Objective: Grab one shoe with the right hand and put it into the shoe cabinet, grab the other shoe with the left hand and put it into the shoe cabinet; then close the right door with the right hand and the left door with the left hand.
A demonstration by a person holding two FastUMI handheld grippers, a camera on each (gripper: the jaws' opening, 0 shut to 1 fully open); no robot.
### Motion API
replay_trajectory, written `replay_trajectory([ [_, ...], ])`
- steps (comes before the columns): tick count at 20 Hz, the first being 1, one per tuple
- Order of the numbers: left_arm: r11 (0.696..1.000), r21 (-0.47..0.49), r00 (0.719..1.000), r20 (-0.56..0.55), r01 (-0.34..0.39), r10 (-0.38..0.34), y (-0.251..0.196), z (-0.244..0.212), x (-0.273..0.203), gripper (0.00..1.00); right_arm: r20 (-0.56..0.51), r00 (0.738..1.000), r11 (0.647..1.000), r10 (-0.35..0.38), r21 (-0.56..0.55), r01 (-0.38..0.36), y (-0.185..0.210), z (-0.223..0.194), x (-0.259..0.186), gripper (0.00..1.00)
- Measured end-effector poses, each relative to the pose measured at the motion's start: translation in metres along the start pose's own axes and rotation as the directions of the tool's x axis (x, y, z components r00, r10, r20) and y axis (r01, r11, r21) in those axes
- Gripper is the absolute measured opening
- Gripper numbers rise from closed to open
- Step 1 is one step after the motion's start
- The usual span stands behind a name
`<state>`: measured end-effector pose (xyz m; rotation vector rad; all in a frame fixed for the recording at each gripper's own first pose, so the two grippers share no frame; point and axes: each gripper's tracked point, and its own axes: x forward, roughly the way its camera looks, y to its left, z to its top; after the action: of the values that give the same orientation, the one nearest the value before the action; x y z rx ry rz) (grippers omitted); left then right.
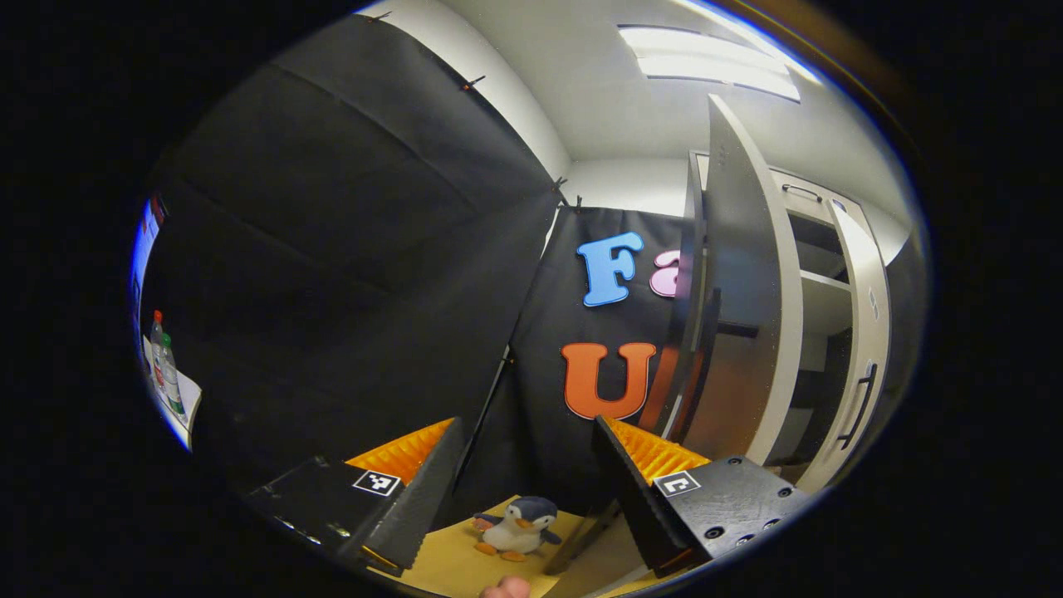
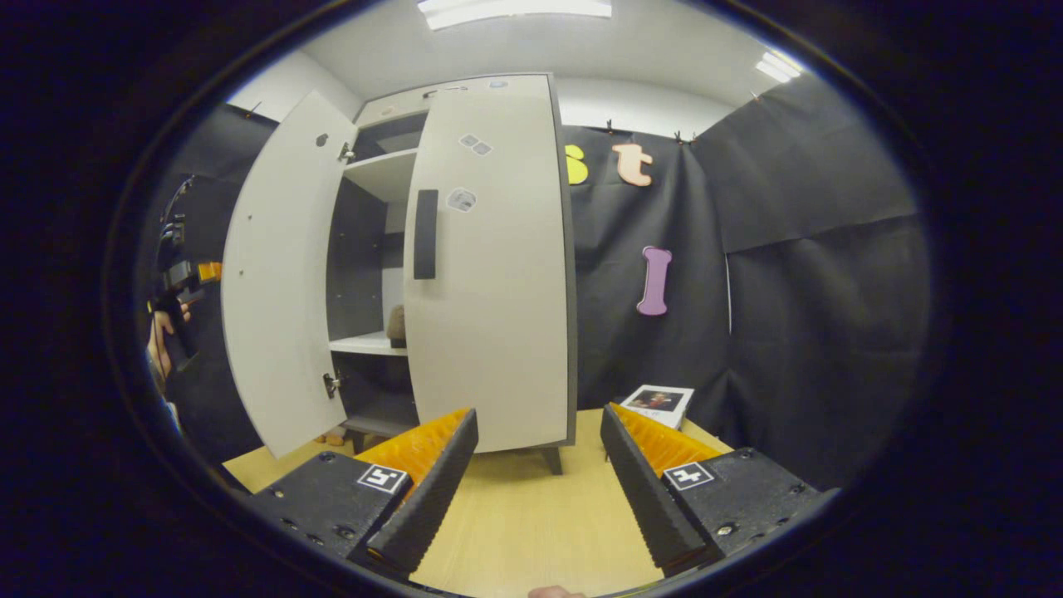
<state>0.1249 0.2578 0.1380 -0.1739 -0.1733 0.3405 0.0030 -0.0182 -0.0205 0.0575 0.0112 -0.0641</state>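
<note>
Both tools were released and empty: left tool (image 1: 525,490), right tool (image 2: 538,482). The cabinet's right door (image 2: 490,274) stood nearly closed; the left door (image 2: 278,274) hung wide, probably awaiting my left tool's push.

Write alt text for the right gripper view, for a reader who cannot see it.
A pale shoe cabinet stands on a wooden floor, its right door closed and its left door swung wide open, showing shelves. The right gripper is open and empty in front of it, and a framed picture leans against the black wall.
</note>
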Motion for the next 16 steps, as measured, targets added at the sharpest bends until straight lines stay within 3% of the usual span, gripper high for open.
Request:
replay_trajectory([
  [3,0.999,0.038,1.0,0.013,-0.013,0.012,-0.003,-0.003,-0.001,0.99,-0.003,1.0,1.0,0.001,-0.002,-0.001,0.002,0.001,0.004,0.97],
  [4,0.999,0.029,1.0,0.017,-0.015,0.015,-0.006,-0.003,0.0,0.94,-0.003,1.0,1.0,0.002,-0.002,-0.002,0.003,0.002,0.006,0.97],
  [10,1.0,-0.006,0.999,-0.029,0.031,-0.031,-0.017,-0.008,-0.004,0.94,-0.015,0.999,0.999,0.05,-0.002,-0.051,0.022,-0.004,0.01,0.97],
  [16,0.993,-0.058,0.993,-0.047,0.105,-0.108,-0.051,-0.015,-0.014,0.94,-0.009,0.999,0.999,0.045,-0.022,-0.045,0.018,-0.005,0.004,0.97],
])
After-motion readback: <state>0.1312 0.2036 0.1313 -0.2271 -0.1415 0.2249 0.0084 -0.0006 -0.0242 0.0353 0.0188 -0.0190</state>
